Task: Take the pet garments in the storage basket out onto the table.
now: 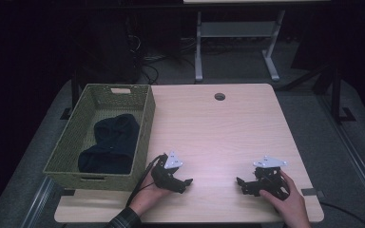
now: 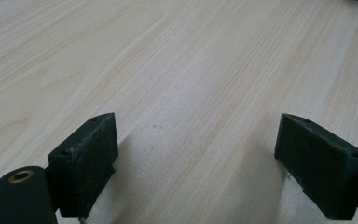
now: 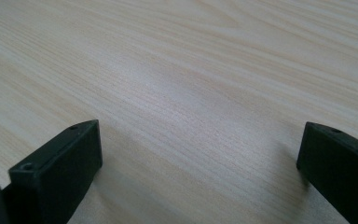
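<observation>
Left gripper (image 1: 186, 182) low over pale wood desk (image 1: 218, 128), jaws spread, nothing between; right gripper (image 1: 240, 183) near front edge, jaws spread likewise; dark blue garment (image 1: 111, 142) lay in green woven basket (image 1: 145, 137) at desk's left

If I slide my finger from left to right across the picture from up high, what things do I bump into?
Green woven basket with a dark cloth inside, then the left gripper, then the small round hole in the table, then the right gripper.
</observation>
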Demonstrator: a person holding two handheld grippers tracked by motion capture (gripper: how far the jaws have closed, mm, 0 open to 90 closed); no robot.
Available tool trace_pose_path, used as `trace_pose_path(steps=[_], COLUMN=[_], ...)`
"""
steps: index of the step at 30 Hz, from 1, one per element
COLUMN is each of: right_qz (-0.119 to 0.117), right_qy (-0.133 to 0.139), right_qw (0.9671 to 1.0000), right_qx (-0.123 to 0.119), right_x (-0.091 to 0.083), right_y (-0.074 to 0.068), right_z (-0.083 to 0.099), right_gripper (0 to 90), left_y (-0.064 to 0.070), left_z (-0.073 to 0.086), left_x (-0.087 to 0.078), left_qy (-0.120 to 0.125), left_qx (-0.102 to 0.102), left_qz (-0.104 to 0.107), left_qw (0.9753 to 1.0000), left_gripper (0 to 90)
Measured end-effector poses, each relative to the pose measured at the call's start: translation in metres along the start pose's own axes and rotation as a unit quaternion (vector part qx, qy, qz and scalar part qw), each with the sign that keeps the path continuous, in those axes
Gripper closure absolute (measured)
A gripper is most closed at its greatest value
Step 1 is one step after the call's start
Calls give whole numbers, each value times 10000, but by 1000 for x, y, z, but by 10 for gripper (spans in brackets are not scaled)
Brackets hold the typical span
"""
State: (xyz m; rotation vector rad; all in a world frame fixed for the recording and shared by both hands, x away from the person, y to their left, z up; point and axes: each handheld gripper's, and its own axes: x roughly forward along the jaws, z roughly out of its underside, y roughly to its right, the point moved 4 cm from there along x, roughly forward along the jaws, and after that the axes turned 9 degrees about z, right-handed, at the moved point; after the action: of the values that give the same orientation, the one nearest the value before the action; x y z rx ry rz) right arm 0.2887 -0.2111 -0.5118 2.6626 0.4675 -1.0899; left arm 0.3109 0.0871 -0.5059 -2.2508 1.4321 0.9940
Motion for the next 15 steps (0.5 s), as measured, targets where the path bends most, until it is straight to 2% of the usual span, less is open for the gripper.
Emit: trace_pose_path(steps=[8, 13, 15], right_qz=[1, 0, 0], right_qy=[-2, -1, 0], right_qw=[10000, 10000, 10000], right_qx=[0, -1, -1], right_x=[0, 0, 0], right_y=[0, 0, 0], right_z=[0, 0, 0], right_gripper=[0, 0, 0], left_y=[0, 0, 0], left_z=[-2, -5, -6], left_x=[0, 0, 0], left_qy=[-79, -120, -154], left_qx=[-24, -95, -61], left_qz=[-10, 96, 98], left_qw=[10000, 9998, 9998], left_gripper=[130, 133, 134])
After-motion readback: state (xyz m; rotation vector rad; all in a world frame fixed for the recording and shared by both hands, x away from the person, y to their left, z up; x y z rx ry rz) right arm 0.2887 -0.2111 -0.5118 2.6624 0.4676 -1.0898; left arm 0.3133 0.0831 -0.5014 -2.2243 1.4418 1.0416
